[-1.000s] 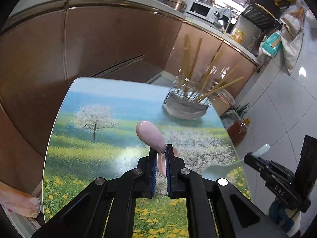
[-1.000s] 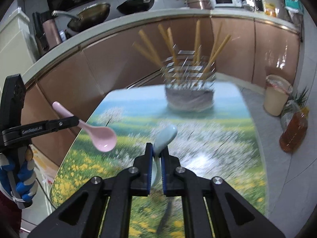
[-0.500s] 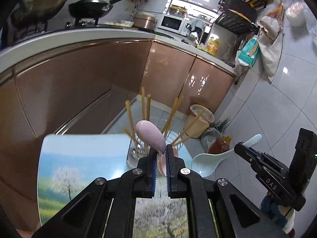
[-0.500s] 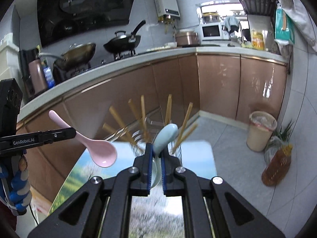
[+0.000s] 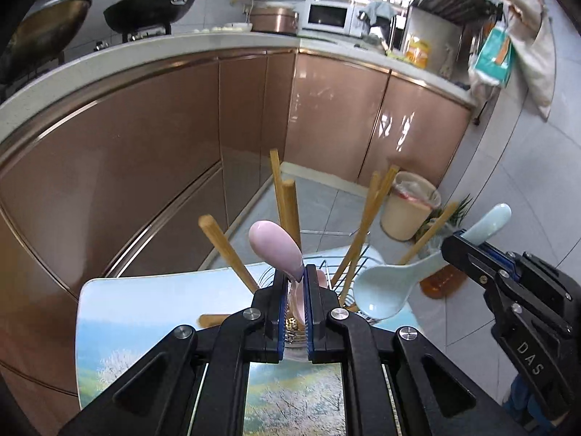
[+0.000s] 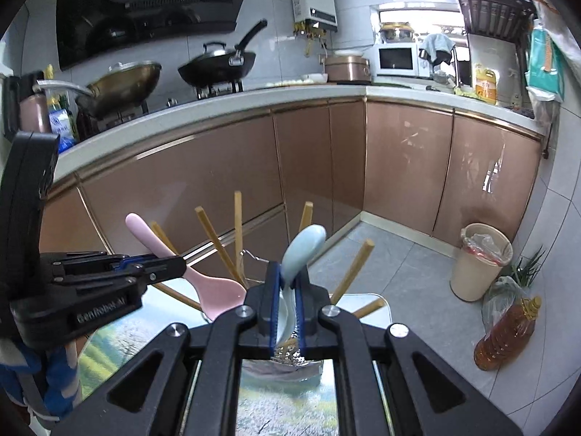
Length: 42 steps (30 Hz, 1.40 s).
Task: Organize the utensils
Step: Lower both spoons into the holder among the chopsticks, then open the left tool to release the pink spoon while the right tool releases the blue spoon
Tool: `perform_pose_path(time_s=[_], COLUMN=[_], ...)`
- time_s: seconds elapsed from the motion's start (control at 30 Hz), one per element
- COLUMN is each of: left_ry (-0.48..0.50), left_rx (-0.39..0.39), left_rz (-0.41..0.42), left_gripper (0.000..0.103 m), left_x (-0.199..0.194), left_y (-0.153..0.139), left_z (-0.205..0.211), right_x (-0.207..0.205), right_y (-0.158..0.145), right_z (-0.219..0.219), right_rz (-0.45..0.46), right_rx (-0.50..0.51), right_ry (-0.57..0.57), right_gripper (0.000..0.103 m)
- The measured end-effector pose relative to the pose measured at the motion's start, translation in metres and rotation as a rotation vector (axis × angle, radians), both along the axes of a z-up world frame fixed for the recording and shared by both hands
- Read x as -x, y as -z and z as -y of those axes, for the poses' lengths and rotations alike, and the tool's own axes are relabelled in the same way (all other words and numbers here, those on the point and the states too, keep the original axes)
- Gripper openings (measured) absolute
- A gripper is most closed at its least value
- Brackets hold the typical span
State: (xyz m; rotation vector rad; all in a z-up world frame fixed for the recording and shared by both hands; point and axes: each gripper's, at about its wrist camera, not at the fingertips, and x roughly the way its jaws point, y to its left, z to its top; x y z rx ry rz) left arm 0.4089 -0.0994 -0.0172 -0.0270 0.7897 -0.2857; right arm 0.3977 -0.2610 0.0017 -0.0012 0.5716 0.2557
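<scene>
In the left wrist view, the left gripper (image 5: 295,290) is clamped on the pink spoon (image 5: 276,250), whose handle end rises above the fingers while the bowl end sits between the blue pads. Just beyond it stands the wire holder (image 5: 345,283) with wooden chopsticks (image 5: 287,203) fanned out of it, near the far edge of the table (image 5: 145,312) with its printed landscape. To the right, the right gripper (image 5: 461,250) pinches the blue spoon (image 5: 385,290) by its handle, bowl down and close beside the holder's rim. In the right wrist view, the right gripper (image 6: 288,301) is closed on the blue spoon (image 6: 303,250), handle end pointing up, bowl between the pads, directly over the holder (image 6: 283,359) and among the chopsticks (image 6: 238,232). At left, the left gripper (image 6: 174,265) grips the pink spoon (image 6: 214,290) by the handle, its bowl tilted down toward the holder. A bin (image 6: 479,265) and an oil bottle (image 6: 508,334) stand on the floor at right.
</scene>
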Motion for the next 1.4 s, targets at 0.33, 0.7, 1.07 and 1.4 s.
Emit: perform_pose_path(time_s=[0.33,0.7,1.07,1.4], left_ry=[-0.001,-0.019,-0.050,-0.067], left_rx=[-0.022,-0.050,-0.028,-0.021], left_rz=[-0.041,-0.038,-0.002,0.074], left_gripper=[0.008,0.012,0.033,0.045], left_x=[-0.015,-0.008,0.006,0.037], left_y=[0.028,0.028,0.010,-0.014], left_z=[0.008,0.007,-0.004,-0.017], right_x=[-0.024,-0.019,-0.001,0.034], right_y=[0.044,0.049,0.031,0.005], right_z=[-0.014,-0.018,-0.008,-0.002], right_rz=[-0.067,-0.087,-0.063,-0.002], right_rx=[0.038,0.045,0.022,-0.015], right_ry=[-0.018,-0.010,0.017,0.038], right_gripper=[0.007,0.009,0.017,0.024])
